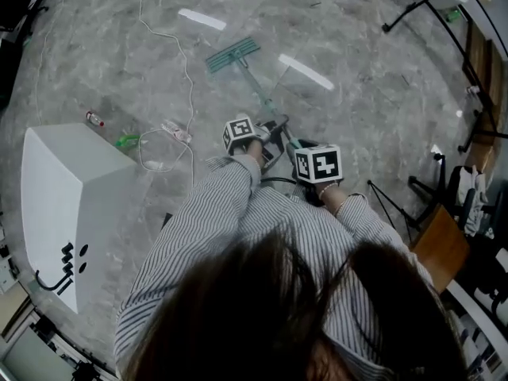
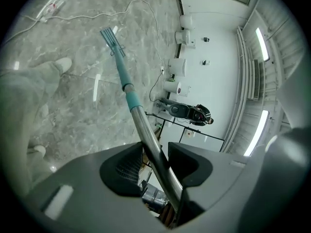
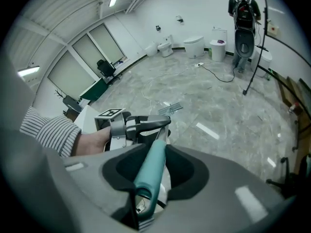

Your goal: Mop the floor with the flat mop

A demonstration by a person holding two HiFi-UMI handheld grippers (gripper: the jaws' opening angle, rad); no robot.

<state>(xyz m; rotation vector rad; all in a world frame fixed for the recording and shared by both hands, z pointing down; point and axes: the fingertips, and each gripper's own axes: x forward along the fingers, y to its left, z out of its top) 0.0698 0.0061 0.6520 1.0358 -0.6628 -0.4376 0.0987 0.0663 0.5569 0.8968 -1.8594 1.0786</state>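
Note:
The flat mop's teal head [image 1: 232, 55] lies on the grey marble floor ahead of me; its pole [image 1: 262, 95] slants back to my hands. My left gripper [image 1: 268, 137] is shut on the metal part of the pole [image 2: 150, 144], with the teal section [image 2: 127, 87] and the head [image 2: 111, 39] beyond. My right gripper [image 1: 305, 155] is shut on the teal handle grip [image 3: 151, 169] at the pole's top end. In the right gripper view the left gripper [image 3: 146, 125] sits just ahead on the pole, and the mop head [image 3: 171, 108] shows past it.
A white box [image 1: 71, 205] stands at my left. A white cable [image 1: 178, 94], a small bottle [image 1: 94, 119] and green litter [image 1: 127, 140] lie on the floor. Black stands [image 1: 429, 6] and wooden furniture [image 1: 440, 244] are at right. A person [image 3: 243, 13] stands far off by toilets [image 3: 197, 45].

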